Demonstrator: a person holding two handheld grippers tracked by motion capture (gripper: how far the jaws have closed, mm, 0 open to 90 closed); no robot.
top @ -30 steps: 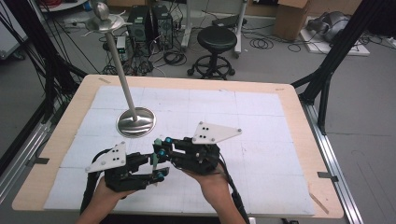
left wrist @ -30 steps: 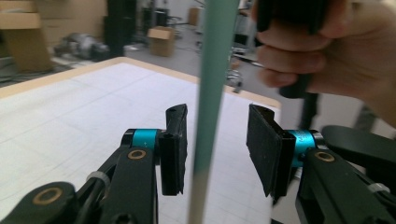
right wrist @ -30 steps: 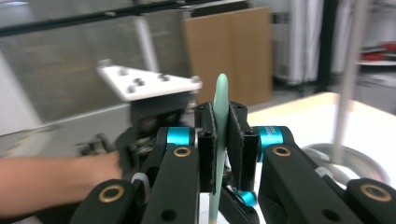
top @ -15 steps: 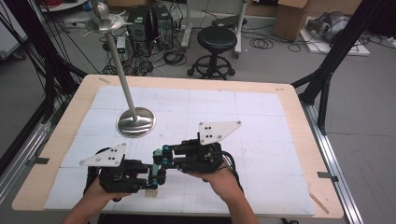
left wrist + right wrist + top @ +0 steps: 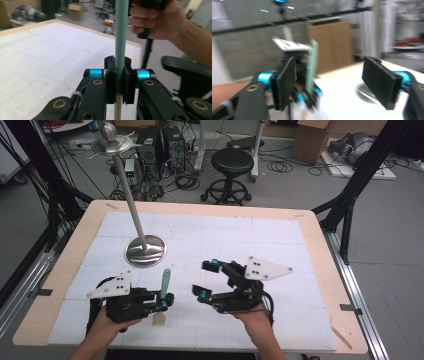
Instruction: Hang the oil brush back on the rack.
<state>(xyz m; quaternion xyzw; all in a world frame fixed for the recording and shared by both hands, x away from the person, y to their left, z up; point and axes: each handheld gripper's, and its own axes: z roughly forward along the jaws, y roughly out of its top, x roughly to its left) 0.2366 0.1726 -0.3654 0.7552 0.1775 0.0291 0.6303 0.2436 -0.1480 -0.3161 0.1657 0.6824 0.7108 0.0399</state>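
The right gripper (image 5: 206, 280) has let go and drawn back wide open, so the brush (image 5: 164, 284) now stands upright over the table (image 5: 310, 285), clamped in the left gripper (image 5: 163, 301) alone.

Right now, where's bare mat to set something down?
Free: the mat right of the metal stand base up to the far edge, and the right side beyond the right gripper. Crowded: near centre, where the left gripper holds the green-handled tool.
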